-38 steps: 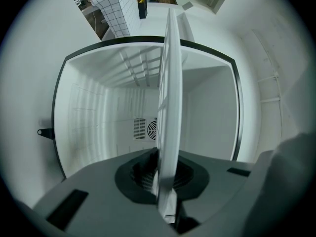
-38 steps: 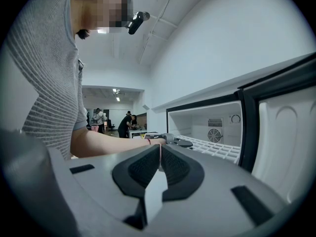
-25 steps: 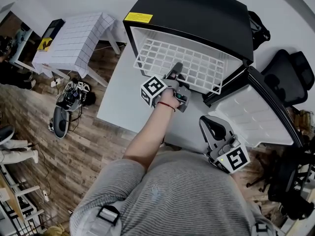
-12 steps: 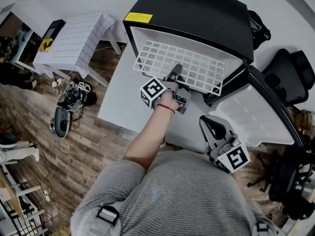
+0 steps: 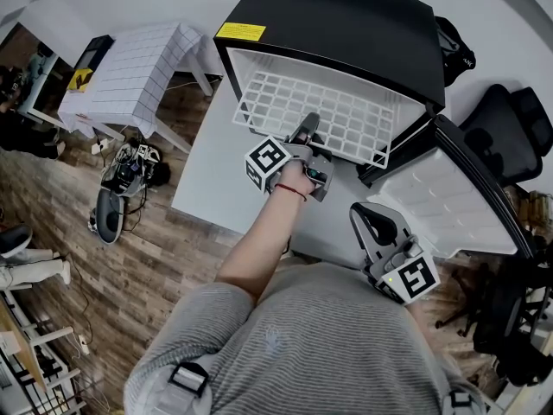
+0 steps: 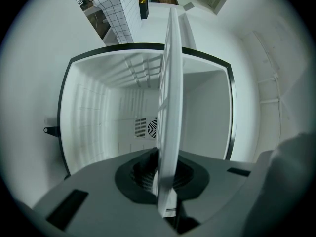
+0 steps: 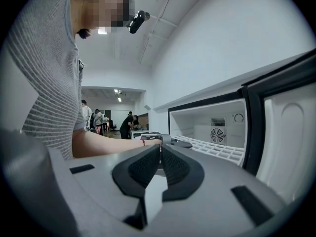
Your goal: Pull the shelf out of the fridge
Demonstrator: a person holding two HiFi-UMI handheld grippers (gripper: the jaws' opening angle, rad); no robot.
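A black mini fridge (image 5: 346,24) stands on a white table, door swung open to the right. Its white wire shelf (image 5: 320,115) sticks well out of the front opening. My left gripper (image 5: 304,135) is shut on the shelf's front edge; in the left gripper view the shelf (image 6: 169,107) runs edge-on between the pads (image 6: 143,174) into the white fridge interior (image 6: 98,117). My right gripper (image 5: 370,223) hangs near my body, away from the fridge, with its jaws together and nothing between them. In the right gripper view the shelf (image 7: 217,149) shows at the right.
The open fridge door (image 5: 467,188) stands to the right of the shelf. A black office chair (image 5: 510,137) sits behind it. A small white gridded table (image 5: 130,72) is at the left, with cables on the wooden floor (image 5: 125,167). People stand far off (image 7: 98,120).
The shelf and my left gripper have slid slightly further out of the fridge toward me. The right gripper has not moved.
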